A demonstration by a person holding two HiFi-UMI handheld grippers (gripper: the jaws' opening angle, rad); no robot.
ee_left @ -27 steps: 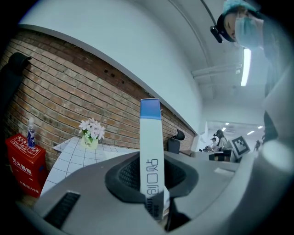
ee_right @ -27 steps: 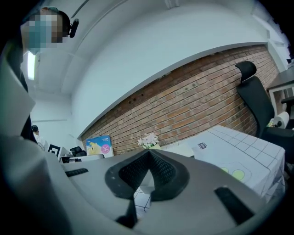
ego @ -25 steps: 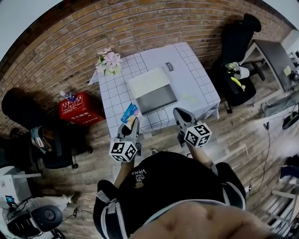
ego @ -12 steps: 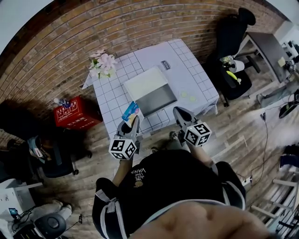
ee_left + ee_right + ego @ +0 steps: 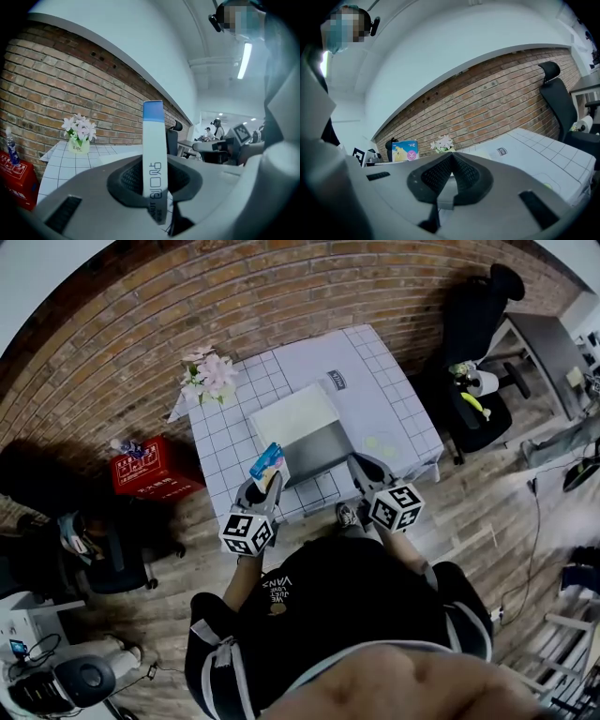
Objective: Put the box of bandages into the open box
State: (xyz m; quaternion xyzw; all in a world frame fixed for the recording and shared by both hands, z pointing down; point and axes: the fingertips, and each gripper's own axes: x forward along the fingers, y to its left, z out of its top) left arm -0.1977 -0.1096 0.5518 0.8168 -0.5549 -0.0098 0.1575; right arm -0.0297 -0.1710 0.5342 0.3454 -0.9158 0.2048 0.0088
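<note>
My left gripper [image 5: 265,483] is shut on the box of bandages [image 5: 268,462], a flat blue and yellow carton, held just above the table's front left part. In the left gripper view the carton [image 5: 153,145] stands edge-on, upright between the pads. The open box [image 5: 321,447], grey inside with its white lid folded back, lies on the table just right of the carton. My right gripper [image 5: 363,466] hovers over the table's front edge, right of the open box; its jaws [image 5: 451,173] are shut with nothing between them. From there the carton [image 5: 405,151] shows at the left.
The table [image 5: 380,381] has a white grid cloth. A pot of pink flowers [image 5: 214,371] stands at its far left corner. A red crate [image 5: 145,465] sits on the floor at the left. Black office chairs [image 5: 473,324] and a desk stand at the right.
The left gripper has carried the bandage box a little forward and right, closer to the open box's front left corner. The right gripper has edged forward over the table's front edge.
</note>
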